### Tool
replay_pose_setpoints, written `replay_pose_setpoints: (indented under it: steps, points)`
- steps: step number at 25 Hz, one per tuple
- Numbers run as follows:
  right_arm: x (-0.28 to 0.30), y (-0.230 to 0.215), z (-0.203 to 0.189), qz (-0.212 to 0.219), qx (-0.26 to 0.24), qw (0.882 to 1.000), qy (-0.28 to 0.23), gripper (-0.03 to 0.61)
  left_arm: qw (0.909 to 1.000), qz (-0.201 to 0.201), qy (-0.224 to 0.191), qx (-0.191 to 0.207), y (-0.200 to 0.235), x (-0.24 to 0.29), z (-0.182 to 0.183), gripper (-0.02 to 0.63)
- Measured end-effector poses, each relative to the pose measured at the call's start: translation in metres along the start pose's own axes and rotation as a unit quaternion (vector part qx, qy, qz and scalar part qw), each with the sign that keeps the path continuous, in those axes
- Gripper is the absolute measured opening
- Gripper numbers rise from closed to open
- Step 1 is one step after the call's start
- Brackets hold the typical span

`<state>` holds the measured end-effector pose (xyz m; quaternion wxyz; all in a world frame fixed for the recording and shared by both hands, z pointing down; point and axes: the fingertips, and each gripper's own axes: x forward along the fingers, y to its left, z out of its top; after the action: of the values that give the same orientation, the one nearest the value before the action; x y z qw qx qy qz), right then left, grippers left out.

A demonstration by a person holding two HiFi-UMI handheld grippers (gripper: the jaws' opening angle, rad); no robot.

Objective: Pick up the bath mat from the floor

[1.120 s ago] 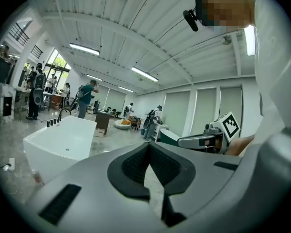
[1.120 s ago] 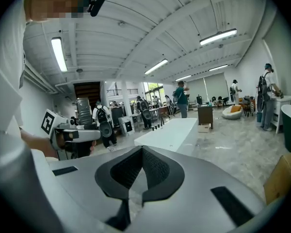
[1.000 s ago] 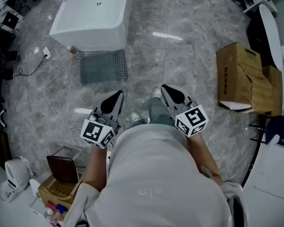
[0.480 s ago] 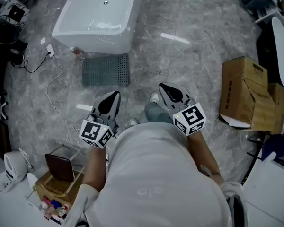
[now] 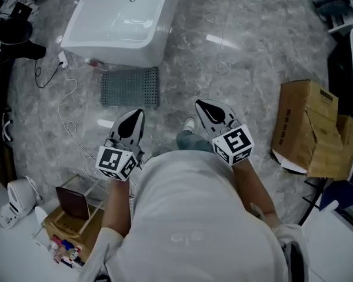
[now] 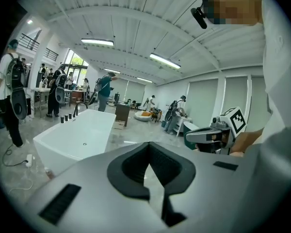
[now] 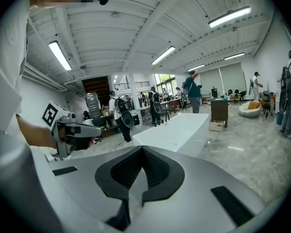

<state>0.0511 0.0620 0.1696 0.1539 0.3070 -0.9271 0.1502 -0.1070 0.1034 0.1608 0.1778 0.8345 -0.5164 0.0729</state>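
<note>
Both tools are closed and empty: the left gripper (image 5: 133,121) and the right gripper (image 5: 206,109) each show their dark pads meeting in a thin seam in their own views, with nothing caught between them. They are carried in front of the person's body, pointing forward over the floor (image 5: 241,63). That looks like a carrying posture for walking up to the work, not a reaching one. The bath mat (image 5: 130,87), a grey perforated rectangle, lies flat on the marble tiles ahead of the left gripper and well apart from both tools. Its far edge sits just beside the end wall of the white bathtub (image 5: 120,22), the natural place for a mat one steps onto from the tub. A white cable (image 5: 66,113) trails across the tiles to the mat's left, running from a plug near the tub's corner, and it appears clear of the mat. One shoe (image 5: 189,124) shows between the grippers. Far to the right stands a torn cardboard box (image 5: 306,128), out of the way. Judging from this, the pickup has not begun. The jaws would need to part and come down at a mat edge.
</note>
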Motion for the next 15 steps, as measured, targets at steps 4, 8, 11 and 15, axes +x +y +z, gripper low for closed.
replay_pose_setpoints:
  steps: [4,8,11,15]
  points:
    - [0.005,-0.021,-0.003,0.012,0.005,1.000,0.004,0.025,0.9997,0.014,0.016,0.007,0.000,0.023,-0.001,0.014]
    - [0.012,-0.043,-0.005,0.014,0.014,1.000,0.008,0.025,0.9993,0.024,0.028,-0.005,0.002,0.040,-0.005,0.014]
    - [0.018,-0.050,-0.004,0.018,0.020,1.000,0.012,0.025,0.9989,0.028,0.035,-0.009,0.007,0.046,-0.007,0.014]
    - [0.029,-0.052,-0.006,0.020,0.029,0.999,0.022,0.025,0.9985,0.024,0.047,-0.014,0.016,0.053,-0.011,0.014]
